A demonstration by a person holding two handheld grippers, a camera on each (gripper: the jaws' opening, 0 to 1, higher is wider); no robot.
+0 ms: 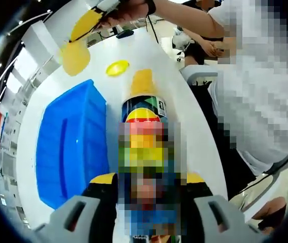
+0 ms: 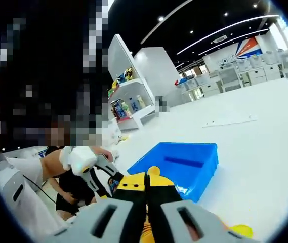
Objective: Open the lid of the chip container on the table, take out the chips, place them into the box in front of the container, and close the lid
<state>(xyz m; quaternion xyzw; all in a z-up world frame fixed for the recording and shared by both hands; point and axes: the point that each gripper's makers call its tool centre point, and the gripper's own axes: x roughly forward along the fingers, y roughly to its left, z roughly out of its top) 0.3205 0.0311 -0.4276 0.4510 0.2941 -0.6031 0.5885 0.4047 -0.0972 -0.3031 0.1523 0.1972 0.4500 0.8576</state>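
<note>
Left claw [image 1: 146, 190], lower centre, clamps the chip can [image 1: 145, 126] upright on the white counter [image 1: 184, 101]; blue box [image 1: 70, 144] beside it, yellow lid [image 1: 117, 67] beyond. Right claw [image 2: 147, 202] pinches yellow chips [image 2: 153, 171], jaws nearly together, near the box [image 2: 181, 164].

The counter [image 1: 154, 55] is white and smooth. A big blue box [image 1: 73, 144] sits on it, open at the top. A small yellow lid [image 1: 117, 67] lies flat on the counter, a bit farther away than the box.
</note>
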